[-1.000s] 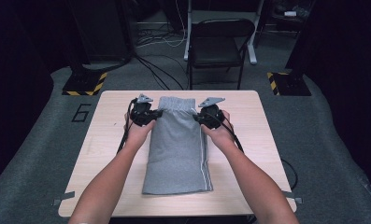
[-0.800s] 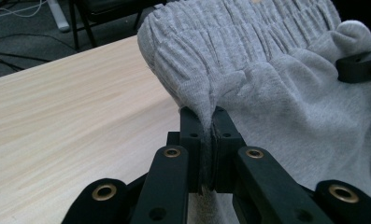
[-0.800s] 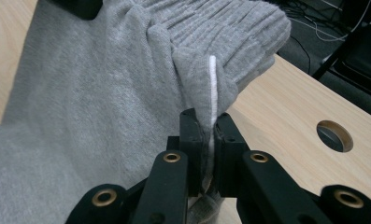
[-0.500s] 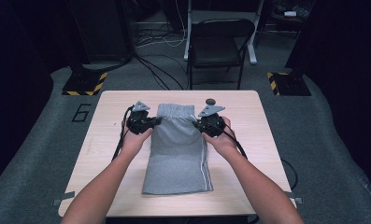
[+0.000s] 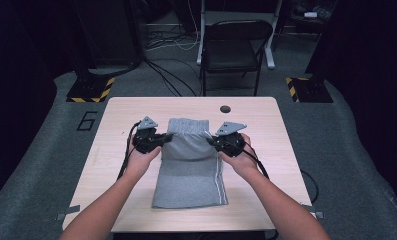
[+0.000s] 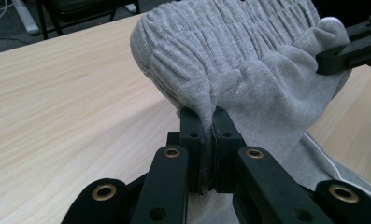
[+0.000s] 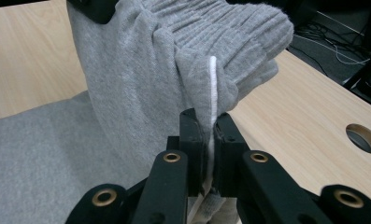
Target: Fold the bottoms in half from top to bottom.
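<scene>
Garment: soft grey knitted jersey shorts with a gathered elastic waistband and a white side stripe [image 5: 190, 167], lying flat along the middle of the pale wooden surface [image 5: 116, 115]. The hem reaches towards the near edge; the waistband end is raised and curled over towards the near edge, between the two tools.

Left tool [image 6: 209, 140]: jaws together, clamped on a pinch of the waistband's left corner; the cloth hangs in folds from the grip.

Right tool [image 7: 208, 140]: jaws together, clamped on the right corner just at the white stripe [image 7: 213, 93], which runs down between the pads.

Step in hand, as judged: folding the waistband end over onto the lower half.

Handling: light and limp, no stiffness of its own. It will sag between the two grips and drape wherever it is laid. Not fragile, and not slippery on the wood.

Where to hold: the elastic band is thick and ribbed, the firmest place to pinch; both corners taken together keep the folded edge straight.

Risk: uneven travel of the two hands would skew the fold, and a thin pinch could slip off.

Other: a round hole [image 5: 225, 108] near the far edge, clear of the cloth.
</scene>
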